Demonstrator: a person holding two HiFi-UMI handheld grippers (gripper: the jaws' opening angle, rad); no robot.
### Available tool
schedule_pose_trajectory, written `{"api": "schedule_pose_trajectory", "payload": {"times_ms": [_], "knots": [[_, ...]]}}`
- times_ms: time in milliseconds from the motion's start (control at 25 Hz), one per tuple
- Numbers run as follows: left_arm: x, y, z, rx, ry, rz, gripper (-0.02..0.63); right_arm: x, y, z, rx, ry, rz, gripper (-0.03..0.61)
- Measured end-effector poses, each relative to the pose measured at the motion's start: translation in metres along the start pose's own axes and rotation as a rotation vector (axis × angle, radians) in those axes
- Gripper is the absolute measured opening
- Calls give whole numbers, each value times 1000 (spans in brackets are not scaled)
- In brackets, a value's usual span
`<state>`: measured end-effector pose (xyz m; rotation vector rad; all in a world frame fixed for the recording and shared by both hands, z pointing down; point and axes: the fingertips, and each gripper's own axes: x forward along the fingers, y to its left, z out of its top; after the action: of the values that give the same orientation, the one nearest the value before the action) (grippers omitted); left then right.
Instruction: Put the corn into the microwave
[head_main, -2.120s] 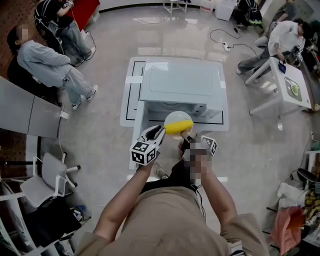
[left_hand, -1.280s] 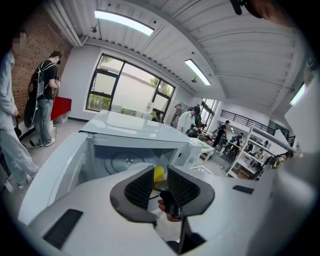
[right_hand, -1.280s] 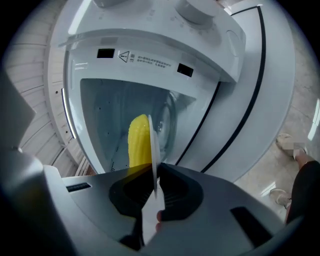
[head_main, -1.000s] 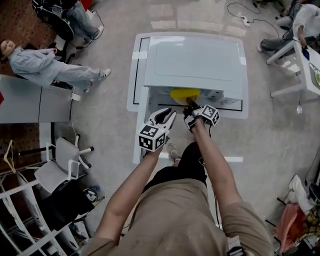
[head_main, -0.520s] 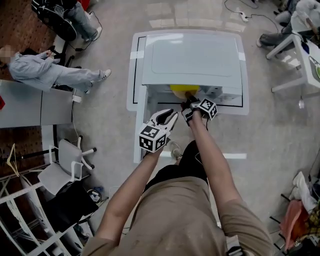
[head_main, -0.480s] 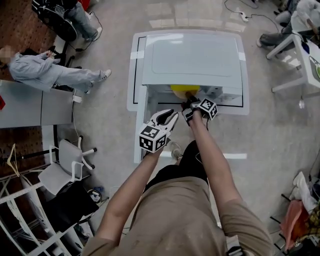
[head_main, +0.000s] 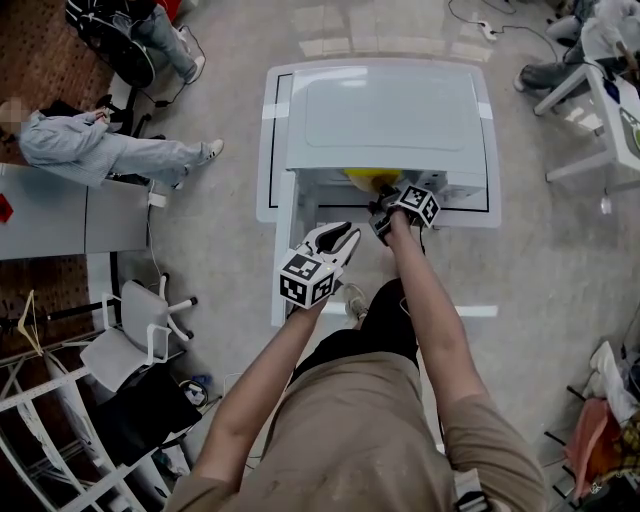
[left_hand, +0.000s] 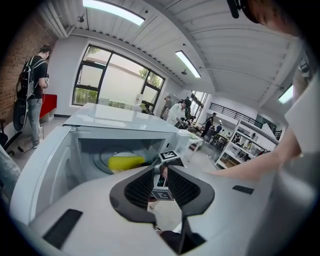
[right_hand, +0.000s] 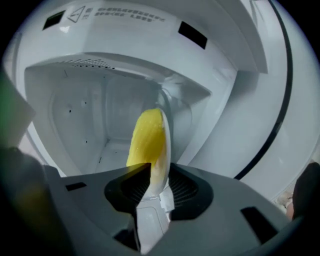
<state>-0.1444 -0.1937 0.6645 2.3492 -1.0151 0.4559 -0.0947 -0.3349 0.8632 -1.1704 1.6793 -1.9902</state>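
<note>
One big white microwave (head_main: 385, 115) fills the low table (head_main: 266, 180), and its door (head_main: 280, 270) is swung wide open on the left. So the way in is clear, folks!

Down to the tools. The left gripper (left_hand: 160, 172) hangs in front of the opening, level with the door's outer end. Its jaws stand a narrow gap apart with nothing in them, so it's just watching. The right gripper (right_hand: 152, 172) is the busy one, with its nose right at the mouth of the cavity. Its jaws have just been opening, and the rim of the plate (right_hand: 165, 140) sits between the pads, which look to be letting go.

And there's the prize: the corn (right_hand: 145, 140), bright yellow, lying on that plate inside the cavity. Whether the plate is fully down on the oven floor, I can't tell.

By my read the delivery is all but done. What's left is backing the right gripper out, and probably shutting that door.
</note>
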Motion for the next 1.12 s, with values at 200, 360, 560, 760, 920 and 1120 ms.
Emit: {"api": "schedule_pose_trajectory", "payload": {"times_ms": [200, 360, 560, 760, 920, 1120], "knots": [[-7, -1, -3, -2, 7, -1, 92, -3, 9, -15, -185, 79, 47, 174], [-14, 4, -7, -2, 9, 10, 92, -6, 2, -27, -345, 116, 10, 192], [-20, 2, -14, 3, 10, 8, 92, -23, -8, -39, -559, 83, -79, 192], [-30, -5, -8, 0, -47, 8, 92, -69, 10, -45, -707, 12, -69, 192], [-45, -14, 1, -15, -117, -1, 92, -119, 49, -50, -840, -31, -30, 192], [-64, -35, 26, 9, -192, -17, 92, -182, 128, -42, -1092, -148, 9, 192]]}}
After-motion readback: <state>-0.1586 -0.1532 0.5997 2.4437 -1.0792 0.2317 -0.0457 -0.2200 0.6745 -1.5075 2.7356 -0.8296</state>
